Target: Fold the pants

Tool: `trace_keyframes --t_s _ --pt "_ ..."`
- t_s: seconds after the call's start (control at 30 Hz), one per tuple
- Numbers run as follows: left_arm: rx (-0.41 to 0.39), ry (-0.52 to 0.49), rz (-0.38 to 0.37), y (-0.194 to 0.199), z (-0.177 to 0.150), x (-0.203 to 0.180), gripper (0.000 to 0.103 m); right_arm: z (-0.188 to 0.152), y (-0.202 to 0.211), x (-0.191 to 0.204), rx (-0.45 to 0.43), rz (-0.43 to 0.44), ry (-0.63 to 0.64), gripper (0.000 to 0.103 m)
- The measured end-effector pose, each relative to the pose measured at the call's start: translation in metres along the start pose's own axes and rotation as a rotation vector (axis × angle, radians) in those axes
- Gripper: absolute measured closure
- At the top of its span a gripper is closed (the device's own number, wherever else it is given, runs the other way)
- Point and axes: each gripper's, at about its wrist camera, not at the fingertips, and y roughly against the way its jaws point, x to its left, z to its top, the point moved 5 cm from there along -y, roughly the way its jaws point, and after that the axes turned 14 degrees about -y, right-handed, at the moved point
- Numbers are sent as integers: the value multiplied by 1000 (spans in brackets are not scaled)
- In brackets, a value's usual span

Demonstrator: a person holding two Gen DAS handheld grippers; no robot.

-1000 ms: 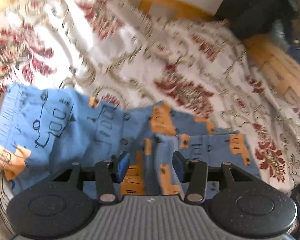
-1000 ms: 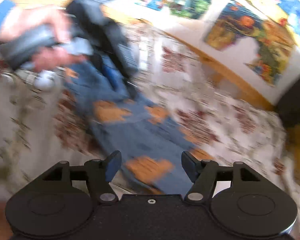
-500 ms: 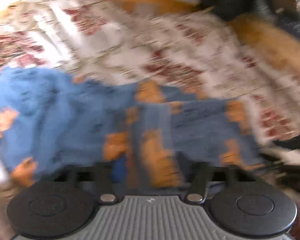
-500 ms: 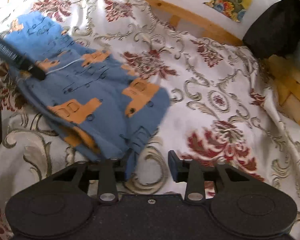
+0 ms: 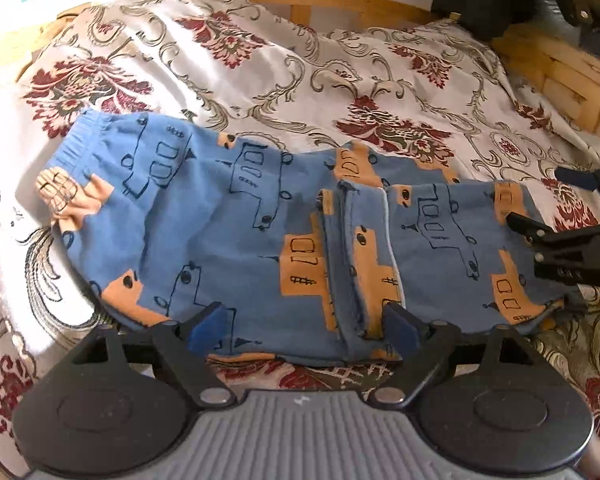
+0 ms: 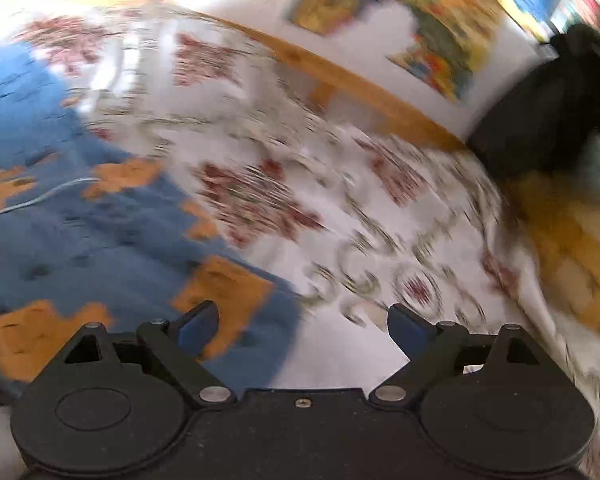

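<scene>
While both tongs stand open and empty, the blue pants (image 5: 228, 220) lie on the flowered bedspread (image 5: 340, 72) with the leg ends doubled back, and the next fold waits.

Seen from the left wrist, the left gripper (image 5: 304, 330) hovers low at the near edge of the pants, jaws spread wide astride the folded-back leg cuffs (image 5: 356, 256), touching no cloth that I can make out; the waistband (image 5: 76, 148) lies away to the left, and the right gripper (image 5: 556, 204) reaches in from the right edge, jaws parted, over the fold. I judge the next move calls for pinching this doubled end and carrying it toward the waistband. Through the right wrist's blurred view, the right gripper (image 6: 300, 328) is spread apart with nothing between its fingers, above the pants' (image 6: 60, 240) corner and bare bedspread (image 6: 380, 240).
</scene>
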Motion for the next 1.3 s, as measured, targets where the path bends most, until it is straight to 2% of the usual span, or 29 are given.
trace_keyframes --t_s 0.07,0.17,0.27,0.33,0.47,0.57,0.63,0.73,0.83,0.93,1.03,1.13,1.3 --pt "10 -11 12 5 -1 1 13 3 4 -18 3 -31 -93 8" --pt "-15 -17 76 23 -1 6 13 7 25 -19 -48 -37 -128 5" --pt "-125 21 220 50 2 25 13 8 46 8 -84 79 -115 3" --pt "-162 82 279 59 7 47 13 6 55 31 -91 162 -78 2" --pt "-223 173 265 61 22 97 16 3 65 66 -98 282 -23 2" --pt "-169 177 176 47 33 125 16 4 67 84 -111 312 -8 2" --pt "-109 167 134 35 35 139 18 -3 60 93 -79 313 26 2" --pt "-96 197 76 28 31 150 18 -15 49 99 -16 305 48 2" --pt "-112 207 42 26 26 150 17 -13 49 97 -15 314 15 2" --pt "-117 193 -14 24 23 146 8 -14 50 97 -28 311 12 2" --pt "-117 224 -22 24 24 146 8 -12 54 96 -52 311 4 2" --pt "-120 261 -11 25 23 147 16 -14 53 96 -46 313 3 2" --pt "-125 343 39 27 16 156 45 -18 48 99 -26 311 10 1"
